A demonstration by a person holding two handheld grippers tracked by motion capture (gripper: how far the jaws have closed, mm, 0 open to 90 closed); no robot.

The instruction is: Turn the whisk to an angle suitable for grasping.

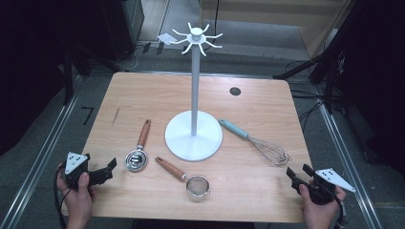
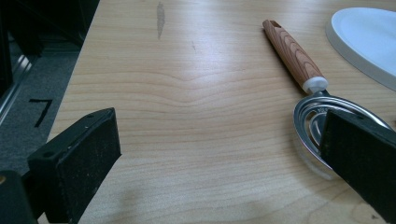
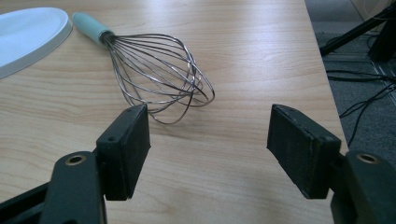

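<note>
Well, both grippers hover with jaws wide apart, holding nothing: left gripper (image 1: 106, 171) near the wooden-handled scoop (image 1: 136, 157), right gripper (image 1: 297, 177) just short of the whisk (image 1: 267, 147). No readable writing.

In the left gripper view, the right-hand black pad of the left claw (image 2: 215, 154) is covering part of the steel bowl of the wooden-handled round scoop (image 2: 314, 116), and the picture's edge is cutting off the white round base of the stand (image 2: 369, 42). In the right gripper view, the pale-blue handle of the wire whisk (image 3: 154, 70) is running out past the top edge. In the high view, the small metal mesh strainer (image 1: 197, 185) is showing too small to make out its mesh.
</note>
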